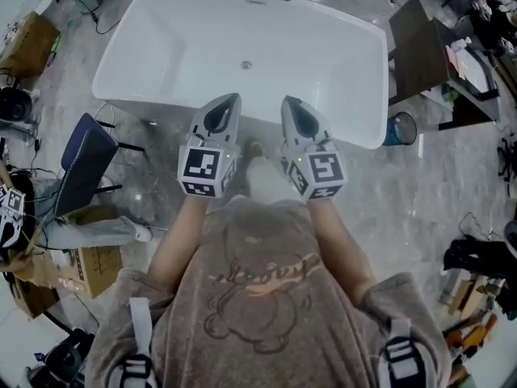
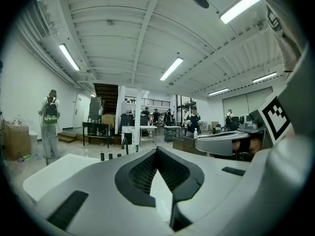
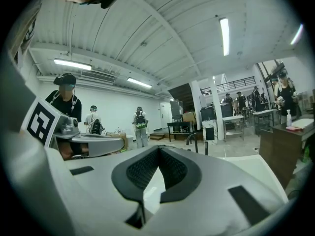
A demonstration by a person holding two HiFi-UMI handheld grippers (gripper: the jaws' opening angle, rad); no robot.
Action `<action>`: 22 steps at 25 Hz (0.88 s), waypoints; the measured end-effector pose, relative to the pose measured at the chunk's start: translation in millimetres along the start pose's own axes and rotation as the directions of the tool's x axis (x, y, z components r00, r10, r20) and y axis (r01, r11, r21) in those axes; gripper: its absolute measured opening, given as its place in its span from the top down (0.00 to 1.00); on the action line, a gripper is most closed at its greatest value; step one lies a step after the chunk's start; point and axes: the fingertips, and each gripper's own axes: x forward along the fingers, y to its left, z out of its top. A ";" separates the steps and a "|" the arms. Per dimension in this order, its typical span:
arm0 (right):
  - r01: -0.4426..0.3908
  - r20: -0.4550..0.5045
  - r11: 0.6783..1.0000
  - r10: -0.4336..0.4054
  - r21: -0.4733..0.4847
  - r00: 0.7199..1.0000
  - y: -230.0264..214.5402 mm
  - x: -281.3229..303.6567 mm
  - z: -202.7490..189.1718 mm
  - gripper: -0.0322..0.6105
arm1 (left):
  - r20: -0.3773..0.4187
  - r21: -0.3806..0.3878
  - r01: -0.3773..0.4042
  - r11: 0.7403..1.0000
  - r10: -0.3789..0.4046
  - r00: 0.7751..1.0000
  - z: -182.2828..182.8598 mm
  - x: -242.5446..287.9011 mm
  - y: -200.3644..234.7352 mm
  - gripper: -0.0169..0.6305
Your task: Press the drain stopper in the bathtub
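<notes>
2 clenched, empty: left gripper (image 1: 234, 97), right gripper (image 1: 287, 100), over bathtub (image 1: 182, 47) rim; grey floor (image 1: 424, 196).

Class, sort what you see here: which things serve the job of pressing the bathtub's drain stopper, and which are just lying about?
Belong to the job: white rectangular bathtub; small round metal drain stopper; left gripper; right gripper.

Just lying about: dark blue folding chair; brown cardboard box; round blue bin.
</notes>
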 end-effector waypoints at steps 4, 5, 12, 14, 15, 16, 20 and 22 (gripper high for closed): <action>-0.001 0.016 1.000 0.001 -0.005 1.000 -7.4 16.1 3.6 0.95 | 0.012 0.009 -0.006 1.000 0.006 1.000 1.3 14.0 9.5 0.96; -0.003 0.019 1.000 0.003 -0.006 1.000 -8.3 20.7 4.9 0.95 | 0.013 0.011 -0.008 1.000 0.008 1.000 2.0 17.4 12.4 0.96; -0.015 0.024 1.000 0.015 -0.003 1.000 -14.5 52.2 7.5 0.95 | 0.017 0.005 -0.013 1.000 0.013 1.000 2.8 42.1 32.3 0.96; -0.015 0.018 1.000 0.015 -0.003 1.000 -18.5 60.1 6.8 0.95 | 0.017 0.000 -0.010 1.000 0.010 1.000 3.1 50.2 35.7 0.96; -0.015 0.015 1.000 0.015 -0.003 1.000 -20.6 64.7 7.0 0.95 | 0.017 0.000 -0.008 1.000 0.008 1.000 4.4 54.7 37.8 0.96; -0.015 0.012 1.000 0.015 -0.003 1.000 -23.0 69.9 7.7 0.95 | 0.018 -0.001 -0.006 1.000 0.006 1.000 5.8 59.5 40.2 0.96; -0.022 0.011 1.000 0.022 0.000 1.000 -36.2 94.2 13.1 0.95 | 0.019 -0.004 -0.007 1.000 0.007 1.000 11.2 84.1 53.0 0.96; -0.030 0.015 1.000 0.030 0.002 0.999 -43.5 106.8 15.7 0.95 | 0.018 0.000 -0.009 1.000 0.009 1.000 12.6 97.5 59.4 0.96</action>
